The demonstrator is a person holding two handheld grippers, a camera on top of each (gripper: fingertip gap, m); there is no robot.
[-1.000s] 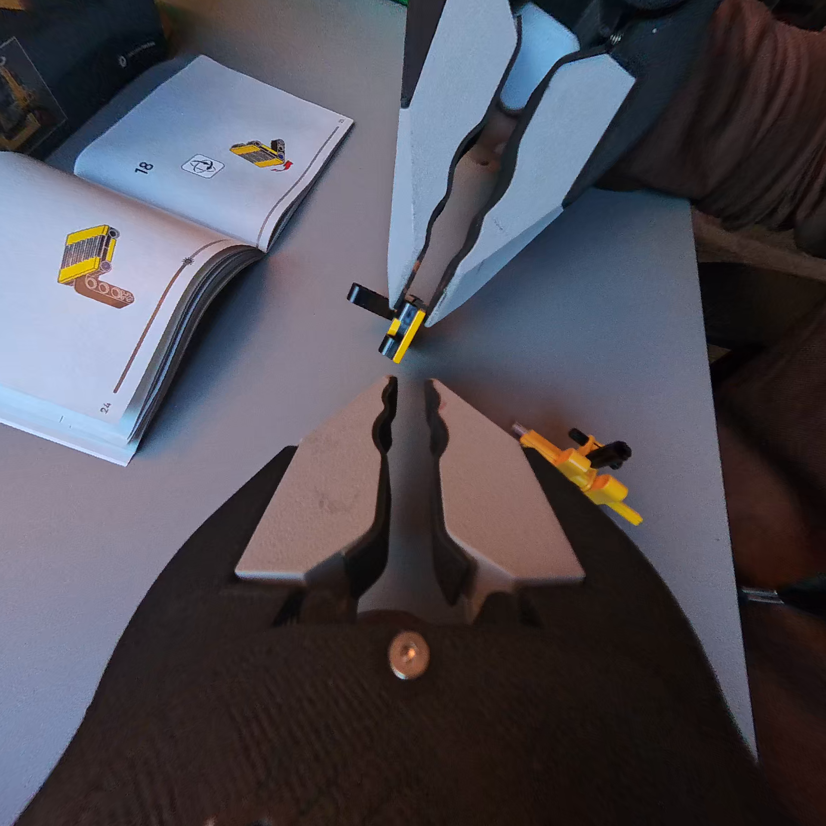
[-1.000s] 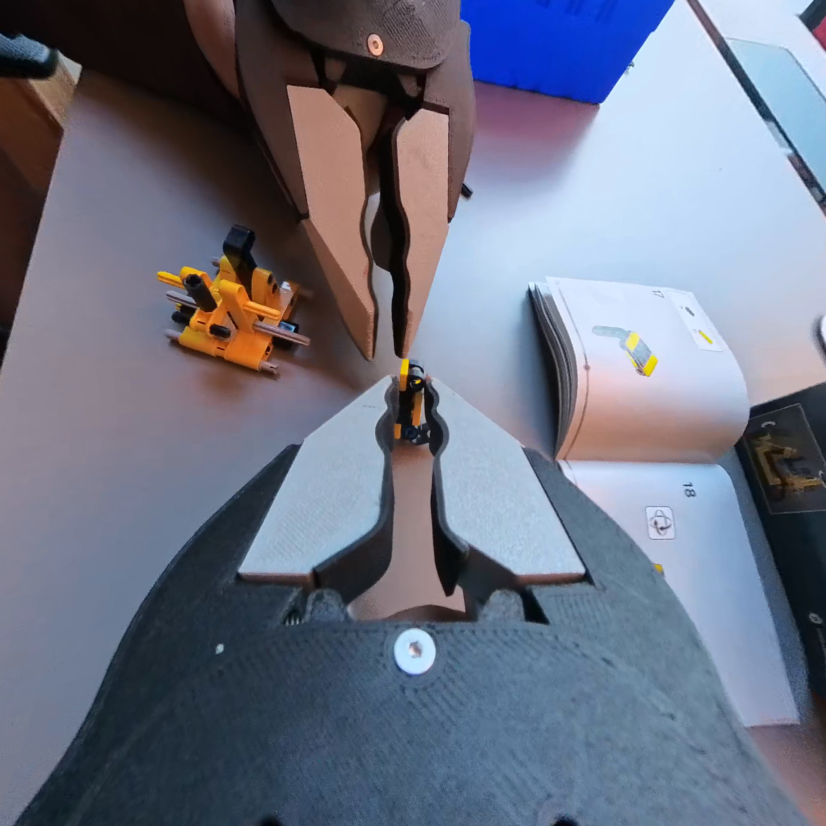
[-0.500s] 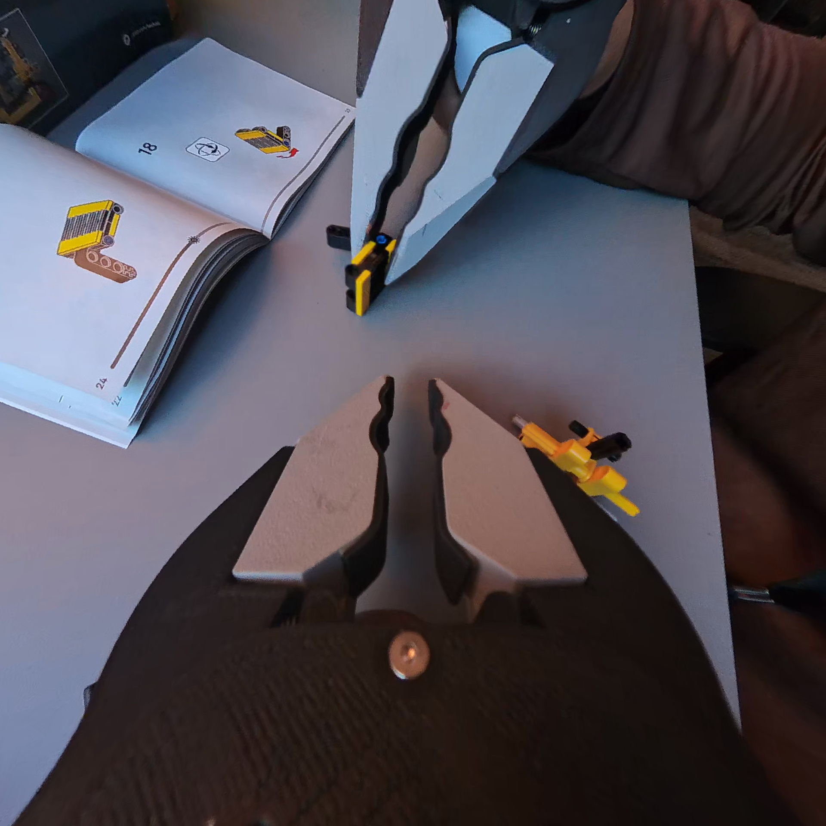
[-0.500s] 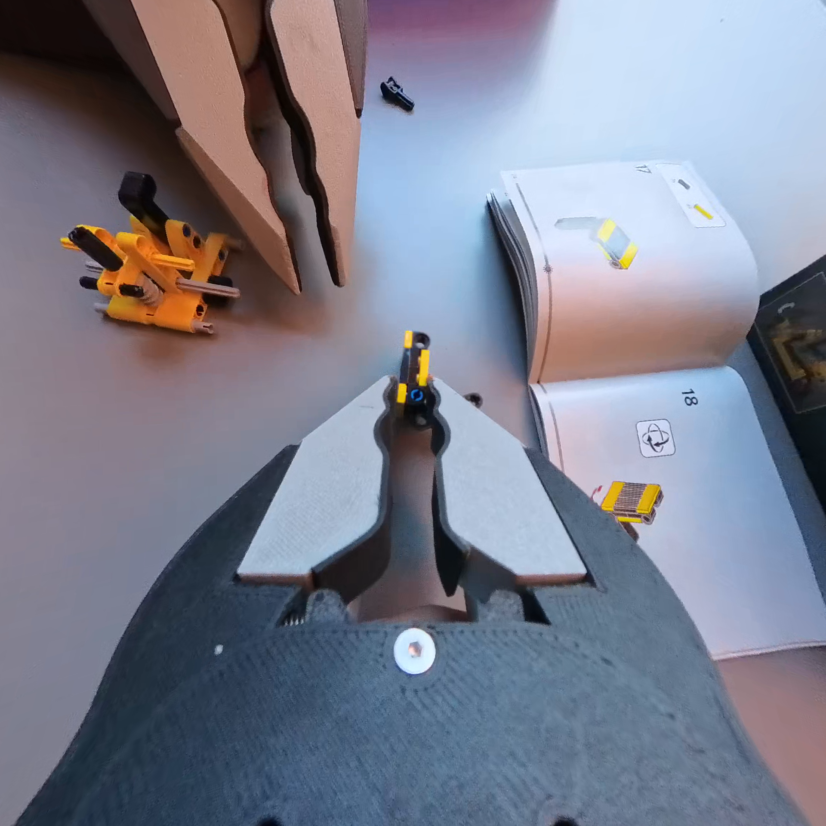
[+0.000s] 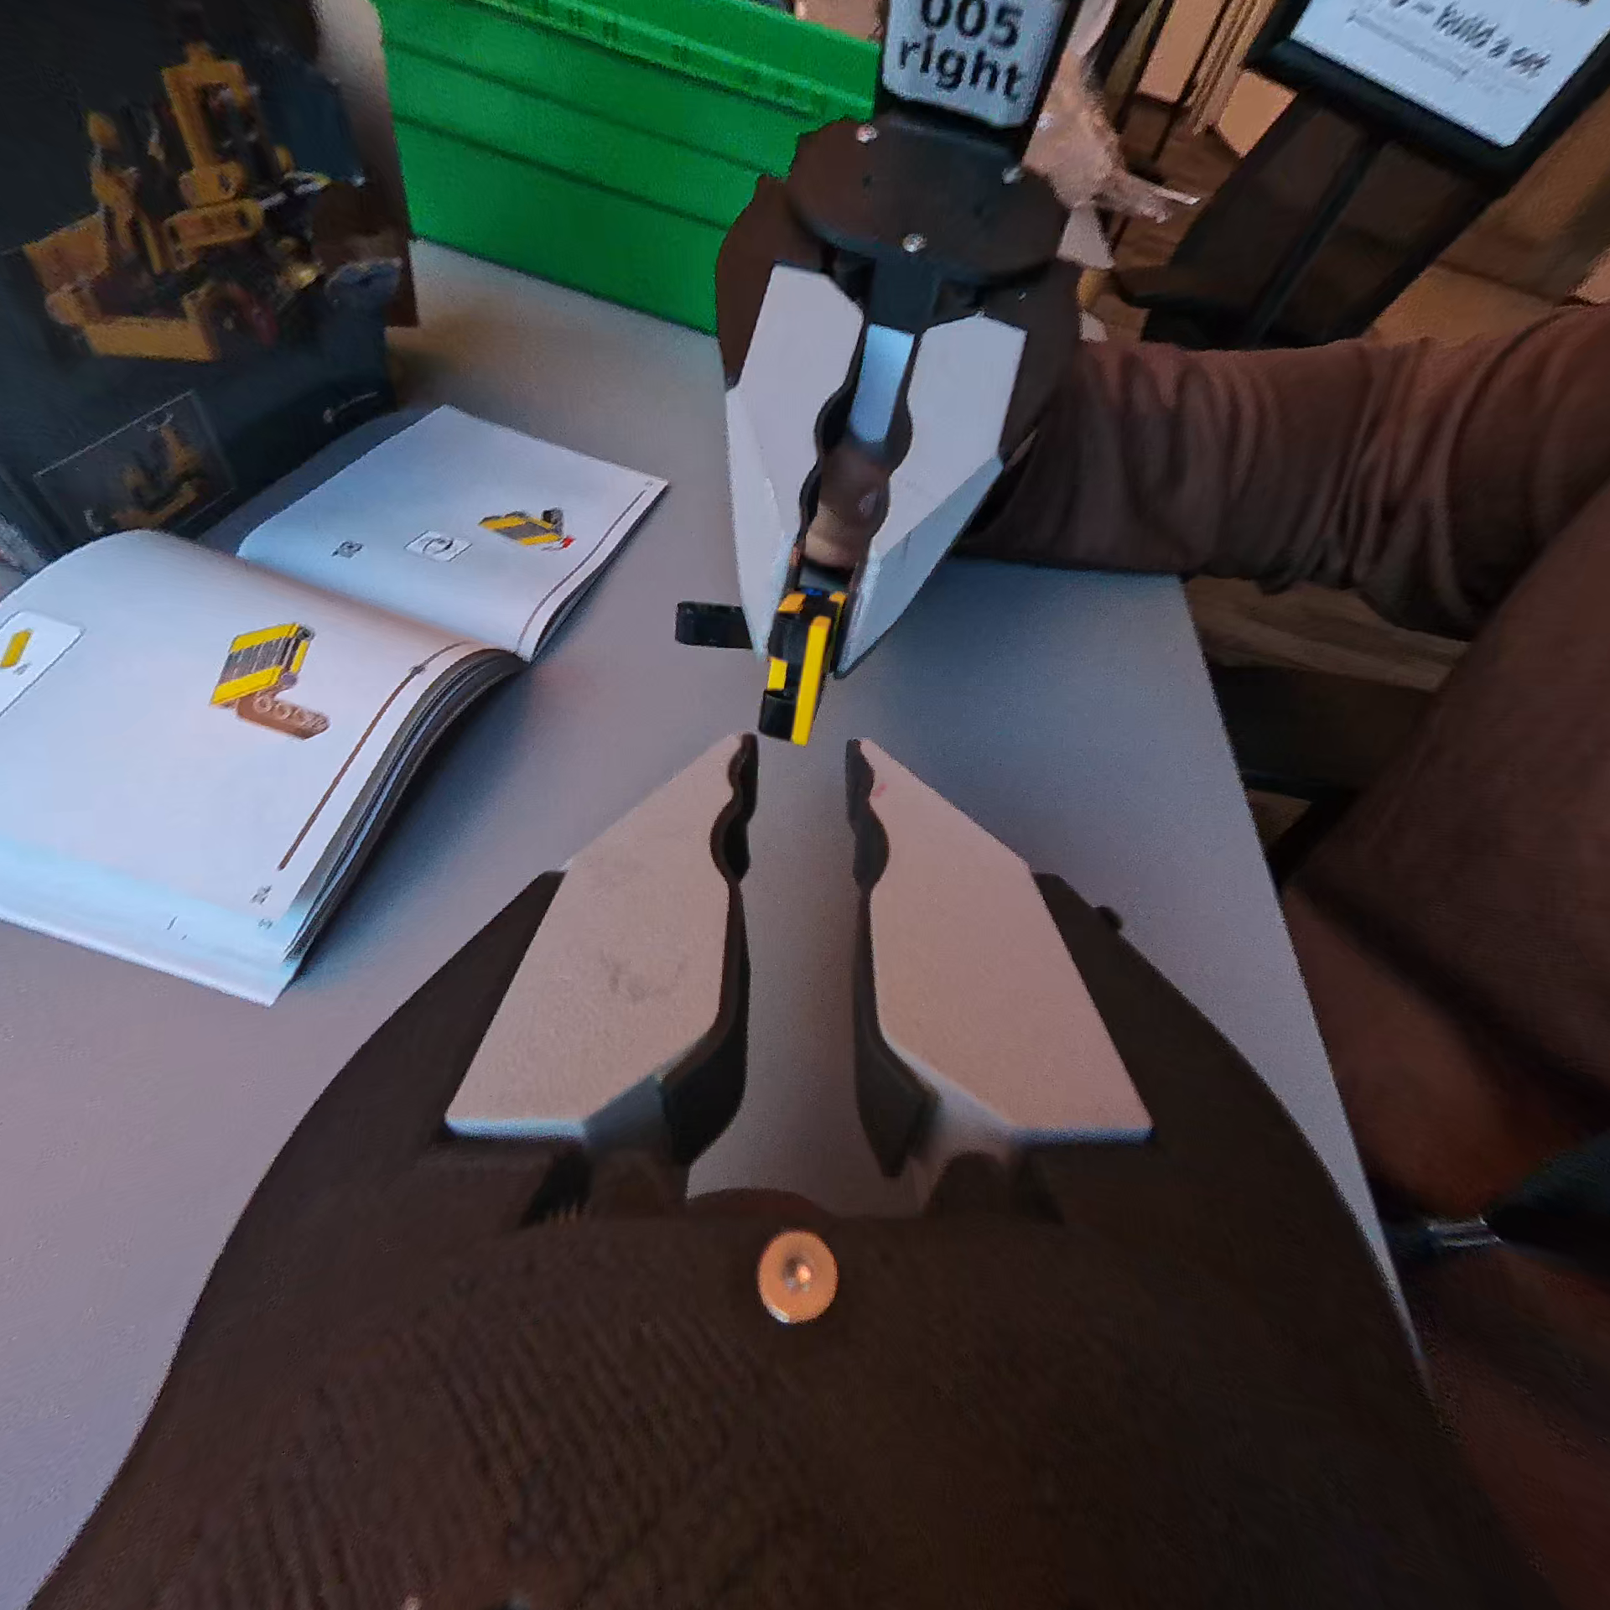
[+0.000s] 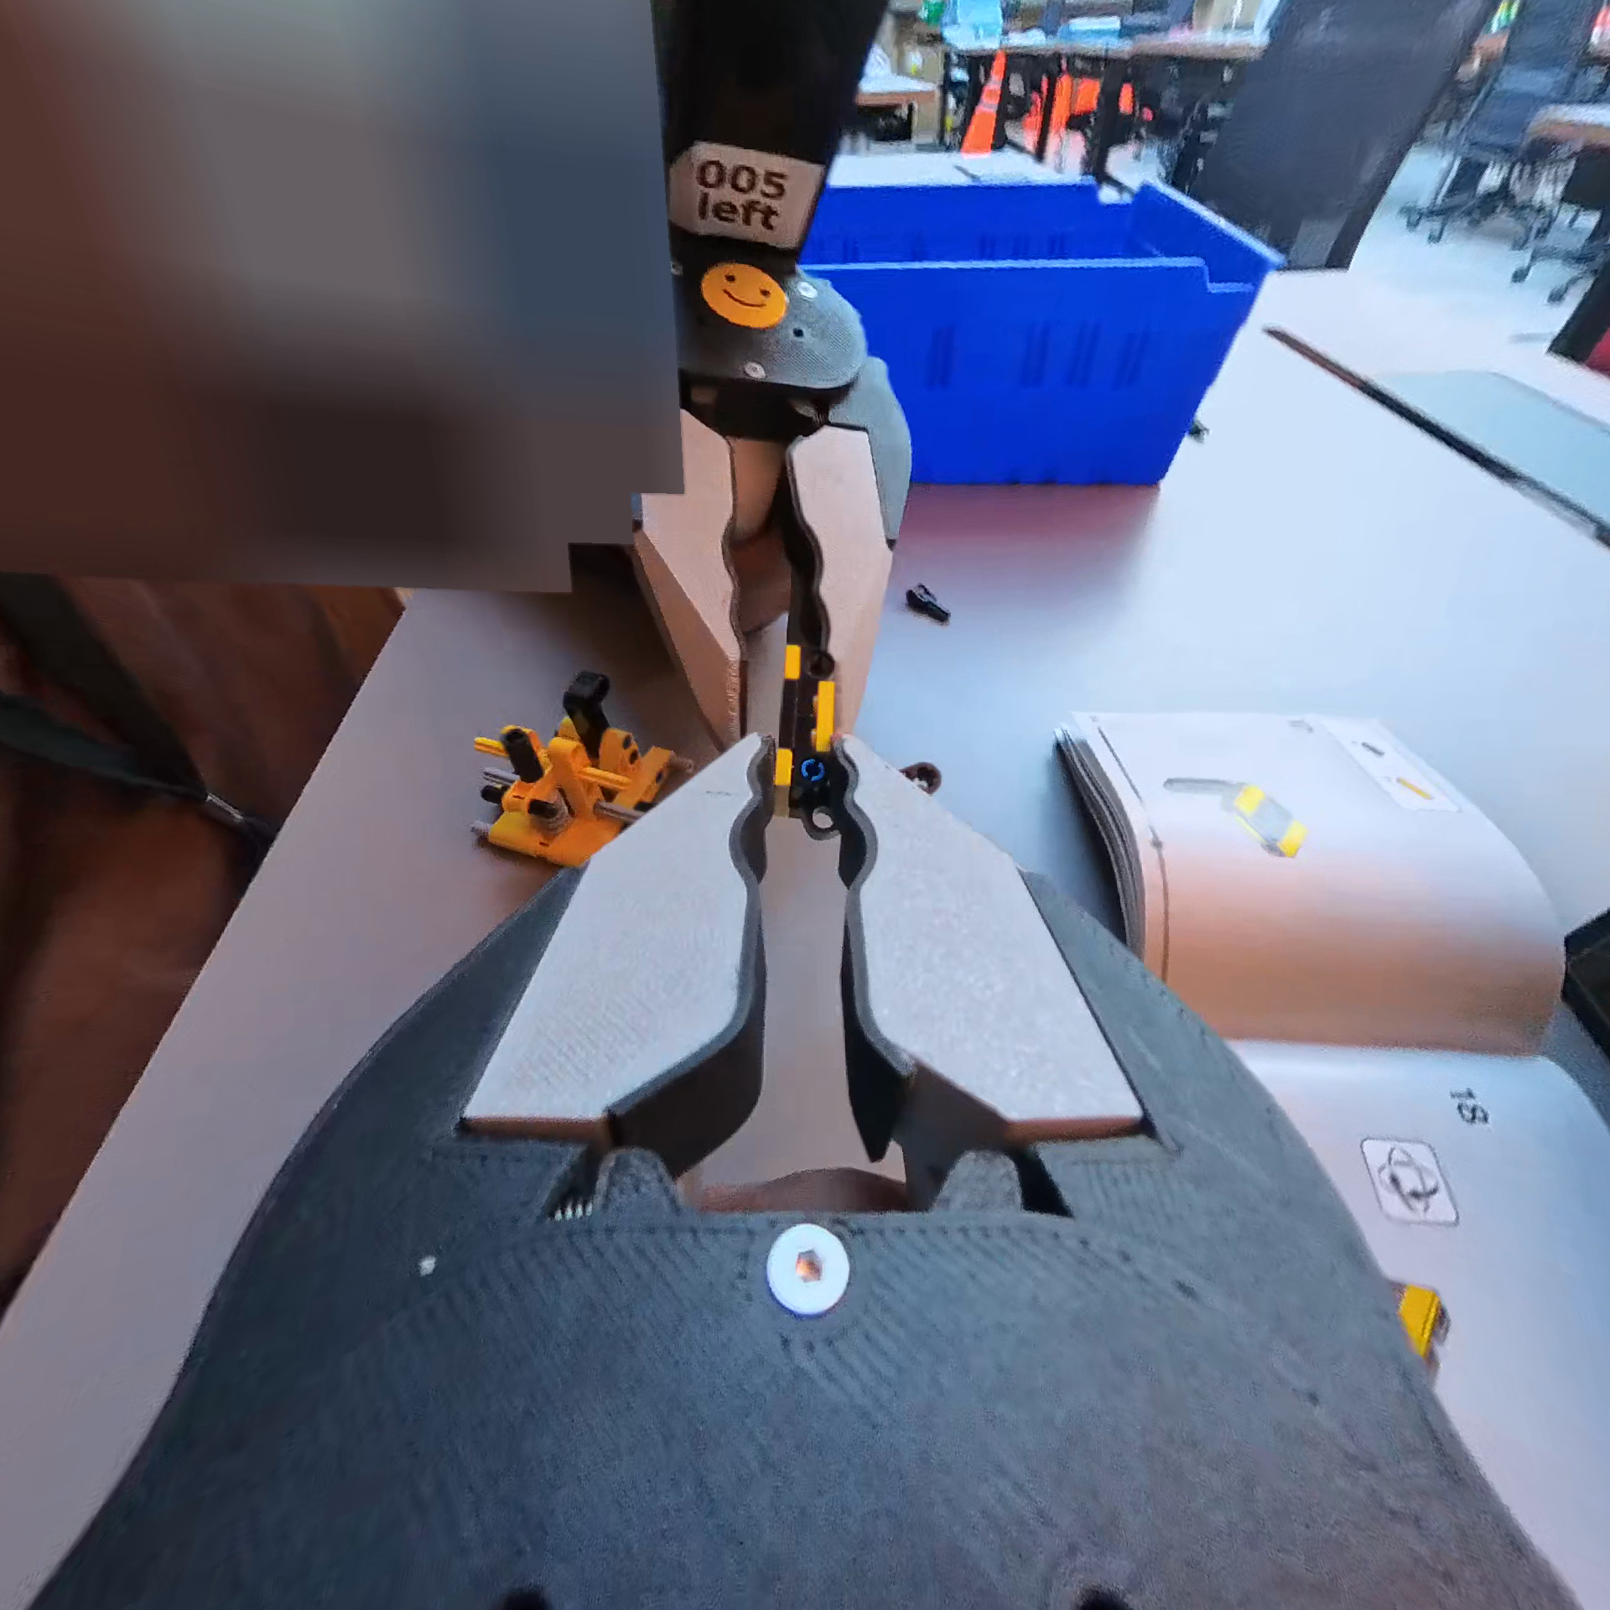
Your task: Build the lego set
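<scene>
The right tongs [image 6: 801, 749] pinch a small yellow-and-black lego piece [image 6: 806, 740] at one end, holding it above the grey tabletop [image 5: 1002, 697]. The left tongs [image 5: 800, 751] are spread, empty, their tips just beside the piece's free end. An open instruction booklet [image 5: 261, 714] lies nearby; a yellow lego assembly [image 6: 571, 784] rests near the tabletop edge

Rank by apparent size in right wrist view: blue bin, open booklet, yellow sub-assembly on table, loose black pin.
1. open booklet and blue bin: close; booklet is nearer the camera, so no ranking.
2. yellow sub-assembly
3. loose black pin
</scene>
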